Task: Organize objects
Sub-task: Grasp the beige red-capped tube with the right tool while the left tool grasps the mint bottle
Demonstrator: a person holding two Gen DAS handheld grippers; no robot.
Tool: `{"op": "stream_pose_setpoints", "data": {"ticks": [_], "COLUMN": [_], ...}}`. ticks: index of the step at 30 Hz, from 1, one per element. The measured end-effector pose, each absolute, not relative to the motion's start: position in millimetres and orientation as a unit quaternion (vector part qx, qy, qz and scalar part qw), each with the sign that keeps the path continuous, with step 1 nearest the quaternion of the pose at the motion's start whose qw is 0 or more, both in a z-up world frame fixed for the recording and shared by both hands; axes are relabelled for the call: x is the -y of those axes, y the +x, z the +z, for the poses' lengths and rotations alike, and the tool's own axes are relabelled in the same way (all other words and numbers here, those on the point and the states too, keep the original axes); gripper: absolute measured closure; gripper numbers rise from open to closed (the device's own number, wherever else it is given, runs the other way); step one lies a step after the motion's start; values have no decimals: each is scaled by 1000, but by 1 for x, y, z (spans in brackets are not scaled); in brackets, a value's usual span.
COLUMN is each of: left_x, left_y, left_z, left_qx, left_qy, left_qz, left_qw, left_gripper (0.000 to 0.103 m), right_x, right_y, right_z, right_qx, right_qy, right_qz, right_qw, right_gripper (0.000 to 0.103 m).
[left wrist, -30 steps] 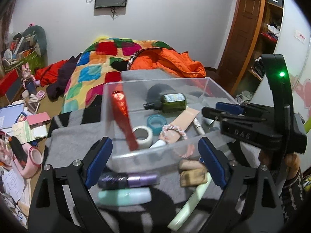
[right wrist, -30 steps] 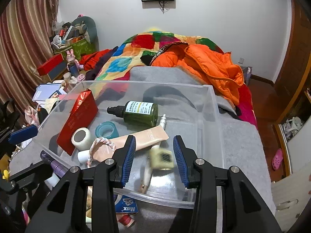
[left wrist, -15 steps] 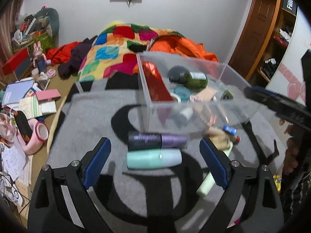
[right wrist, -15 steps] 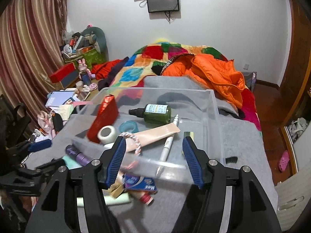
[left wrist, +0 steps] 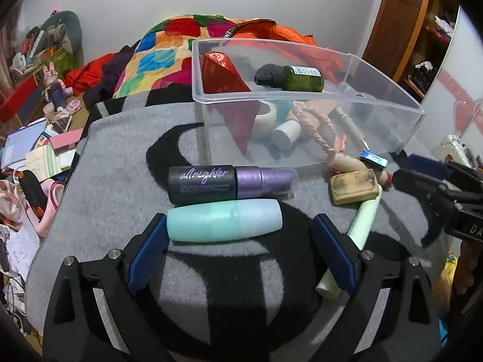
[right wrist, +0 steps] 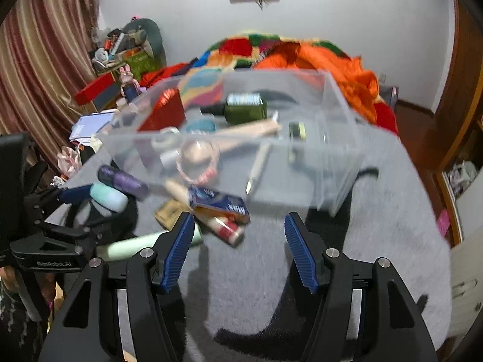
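A clear plastic box (left wrist: 302,99) (right wrist: 329,193) stands on a grey and black blanket (left wrist: 126,211). It holds a red packet (left wrist: 223,75), a green bottle (left wrist: 295,78), tape rolls, a beige tube, a braided band and a pen. In front of it lie a black and purple spray bottle (left wrist: 229,185), a mint bottle (left wrist: 225,224), a tan block (left wrist: 353,190), a pale green tube (left wrist: 359,226) and a blue carton (right wrist: 217,202). My left gripper (left wrist: 240,221) is open and low over the blanket, with the mint bottle between its fingertips. My right gripper (right wrist: 238,218) is open just outside the box's near wall.
A bed with a patchwork quilt (left wrist: 169,45) and an orange jacket (right wrist: 341,69) lies behind the box. Books, boxes and shoes crowd the floor at the left (left wrist: 36,150). A wooden door and shelves stand at the right (left wrist: 401,30). The right gripper's body (left wrist: 437,181) reaches in beside the tan block.
My right gripper opened, left a small pale item in the box and drew back out of it. My left gripper sank from box height to the mint bottle.
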State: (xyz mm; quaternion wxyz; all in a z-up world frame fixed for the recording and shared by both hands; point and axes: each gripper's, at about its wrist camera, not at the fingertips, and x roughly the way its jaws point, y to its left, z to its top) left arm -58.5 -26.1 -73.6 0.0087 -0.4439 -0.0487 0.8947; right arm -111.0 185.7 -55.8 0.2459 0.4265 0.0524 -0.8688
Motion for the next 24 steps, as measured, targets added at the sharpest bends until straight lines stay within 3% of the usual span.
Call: {"op": "stream_pose_setpoints", "data": {"ticks": [2, 7, 9, 11, 13, 16, 24], "left_x": [26, 30, 32, 34, 33, 30, 28], "left_y": [-58, -56, -55, -52, -49, -42, -25], "left_z": [-74, -74, -73, -73, -72, -70, -48], "left_qx": [46, 52, 59, 65, 62, 56, 61], "left_qy": [-439, -427, -425, -421, -419, -416, -390], "left_qz": [897, 903, 903, 905, 906, 908, 919], "left_qw": [3, -10, -10, -8, -9, -13, -10], "left_gripper": [9, 29, 30, 30, 30, 30, 30], "right_x": [-187, -187, -184, -180, -175, -170, -181], "right_y": [-114, -121, -122, -120, -118, -113, -94], "right_z": [-63, -72, -73, -73, -74, -75, -70], "right_qx": [-45, -33, -34, -38, -47, -60, -68], "right_qy": [435, 447, 444, 441, 440, 437, 431], "right_qz": [-866, -859, -858, -857, -854, -852, -848], "right_qw": [243, 249, 254, 262, 274, 284, 300], "right_gripper": [45, 45, 45, 51, 65, 77, 85]}}
